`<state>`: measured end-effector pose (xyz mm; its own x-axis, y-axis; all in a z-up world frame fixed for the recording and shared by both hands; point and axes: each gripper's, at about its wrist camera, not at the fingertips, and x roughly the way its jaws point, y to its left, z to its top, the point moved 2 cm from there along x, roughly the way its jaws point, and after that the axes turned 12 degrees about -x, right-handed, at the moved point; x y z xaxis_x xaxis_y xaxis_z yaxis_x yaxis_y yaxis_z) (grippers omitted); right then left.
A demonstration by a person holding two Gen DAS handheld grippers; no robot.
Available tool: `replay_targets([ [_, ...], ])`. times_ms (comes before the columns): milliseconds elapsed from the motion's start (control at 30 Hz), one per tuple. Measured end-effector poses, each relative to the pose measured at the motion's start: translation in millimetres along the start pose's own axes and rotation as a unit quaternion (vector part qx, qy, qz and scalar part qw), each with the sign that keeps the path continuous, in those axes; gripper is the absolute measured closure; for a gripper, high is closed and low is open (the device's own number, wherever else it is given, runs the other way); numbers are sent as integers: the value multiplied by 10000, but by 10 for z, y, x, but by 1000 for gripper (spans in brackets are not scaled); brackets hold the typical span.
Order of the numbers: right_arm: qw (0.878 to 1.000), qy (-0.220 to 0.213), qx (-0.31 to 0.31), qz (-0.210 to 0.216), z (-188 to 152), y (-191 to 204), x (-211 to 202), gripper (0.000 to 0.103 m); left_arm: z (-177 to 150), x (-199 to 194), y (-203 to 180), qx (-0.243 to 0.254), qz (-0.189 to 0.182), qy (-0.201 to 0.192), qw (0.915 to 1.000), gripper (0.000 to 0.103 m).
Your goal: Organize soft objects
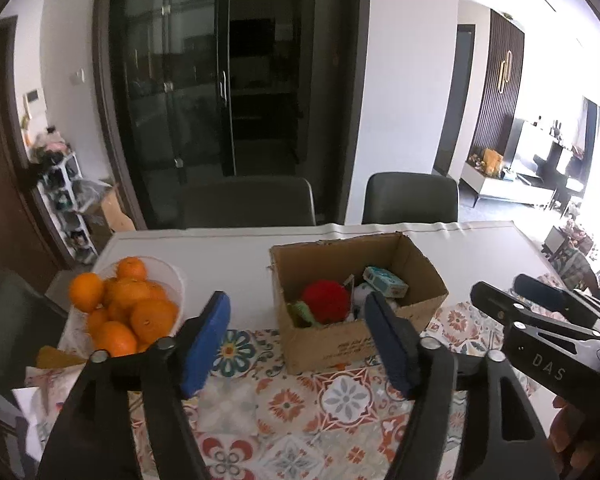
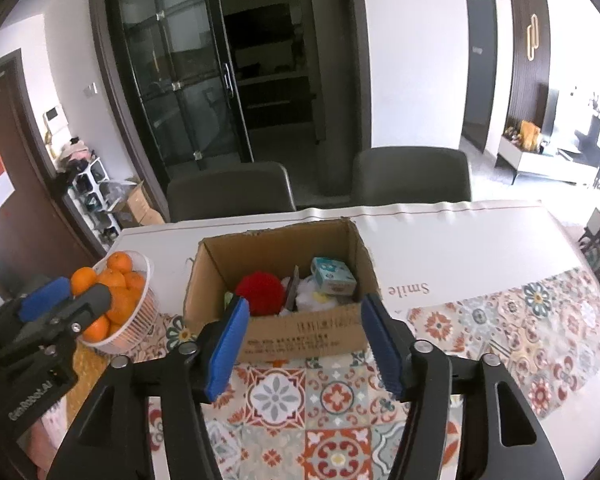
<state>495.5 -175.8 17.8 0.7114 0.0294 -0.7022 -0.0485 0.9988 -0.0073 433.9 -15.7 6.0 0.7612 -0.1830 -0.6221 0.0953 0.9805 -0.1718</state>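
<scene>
An open cardboard box [image 1: 328,344] stands on the table and holds a red fluffy ball [image 1: 326,300], a teal tissue pack [image 1: 385,281], a white soft item [image 1: 360,293] and something green [image 1: 302,312]. My left gripper [image 1: 296,298] hovers in front of the box, open, with nothing between its blue pads. My right gripper [image 1: 500,286] is off to the right of the box. In the right wrist view the box [image 2: 300,332], red ball [image 2: 262,292] and tissue pack [image 2: 332,276] lie just beyond my right gripper [image 2: 306,302], which is open and holds nothing. My left gripper [image 2: 80,290] shows at the left.
A white basket [image 1: 172,276] of oranges stands left of the box, also seen as the basket [image 2: 140,264] in the right wrist view. A patterned cloth [image 2: 340,400] covers the near table. Two dark chairs [image 2: 228,192] stand at the far edge, with glass doors behind them.
</scene>
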Motion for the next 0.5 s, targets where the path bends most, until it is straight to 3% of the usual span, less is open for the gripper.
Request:
replay_targets([
  [267, 9985, -431, -75, -338, -334, 216, -597, 22, -259, -547, 48, 254, 20, -393, 9989, 7],
  [500, 9937, -829, -72, -757, -606, 309, -1125, 16, -489, -1070, 72, 323, 146, -795, 9962, 0],
])
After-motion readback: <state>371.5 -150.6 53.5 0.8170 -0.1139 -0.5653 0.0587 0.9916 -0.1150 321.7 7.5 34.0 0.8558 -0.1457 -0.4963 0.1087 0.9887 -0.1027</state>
